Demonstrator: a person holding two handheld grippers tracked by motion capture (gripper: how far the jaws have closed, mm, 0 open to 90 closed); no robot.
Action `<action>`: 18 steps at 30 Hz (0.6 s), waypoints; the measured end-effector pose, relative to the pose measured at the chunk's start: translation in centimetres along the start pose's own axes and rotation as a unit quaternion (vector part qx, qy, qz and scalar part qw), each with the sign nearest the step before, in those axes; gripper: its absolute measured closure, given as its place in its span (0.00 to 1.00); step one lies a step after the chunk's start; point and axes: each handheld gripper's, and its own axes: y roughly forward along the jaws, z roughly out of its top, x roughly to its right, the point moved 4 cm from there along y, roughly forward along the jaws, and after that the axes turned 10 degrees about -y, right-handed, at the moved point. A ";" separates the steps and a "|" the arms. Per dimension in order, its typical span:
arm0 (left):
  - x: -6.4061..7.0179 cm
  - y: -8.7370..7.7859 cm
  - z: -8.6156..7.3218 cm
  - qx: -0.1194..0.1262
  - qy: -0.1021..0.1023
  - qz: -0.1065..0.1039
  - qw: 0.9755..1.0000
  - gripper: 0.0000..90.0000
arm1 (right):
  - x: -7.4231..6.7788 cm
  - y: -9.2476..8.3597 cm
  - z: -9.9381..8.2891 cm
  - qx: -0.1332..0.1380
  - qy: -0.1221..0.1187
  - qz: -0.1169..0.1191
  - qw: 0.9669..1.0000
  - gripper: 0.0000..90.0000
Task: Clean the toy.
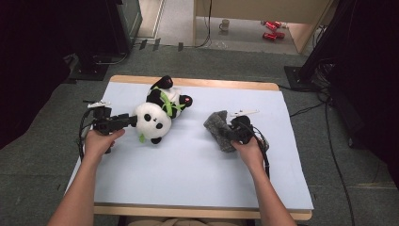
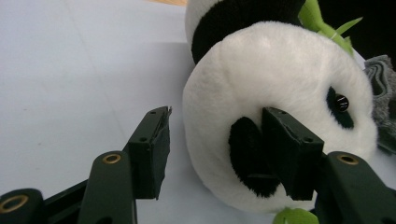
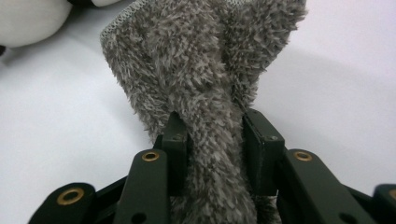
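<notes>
High view: left tool, on the surface at the left, stands half open around the panda head, one pad on its ear. Right tool pinches the grey cloth, right of centre.

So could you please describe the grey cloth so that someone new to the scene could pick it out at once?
Start at the pale blue table top, then look to its right half, beside the plush panda. There the grey cloth stands bunched between the jaws of the right tool. It is shaggy, uniformly grey and shapeless, unlike the black-and-white toy.
</notes>
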 end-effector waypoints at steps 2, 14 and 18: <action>-0.5 0.0 0.0 0.001 0.000 0.009 1.000 0.48 | 0.1 0.2 -0.1 -0.002 0.000 0.001 1.000 0.71; -2.0 0.6 -0.1 0.006 -0.017 0.026 0.999 0.52 | 0.1 2.1 -0.8 -0.030 0.012 0.002 0.999 0.69; -2.0 0.7 -0.2 0.004 -0.016 0.021 1.000 0.54 | 0.2 2.1 -0.9 -0.030 0.020 0.003 0.999 0.67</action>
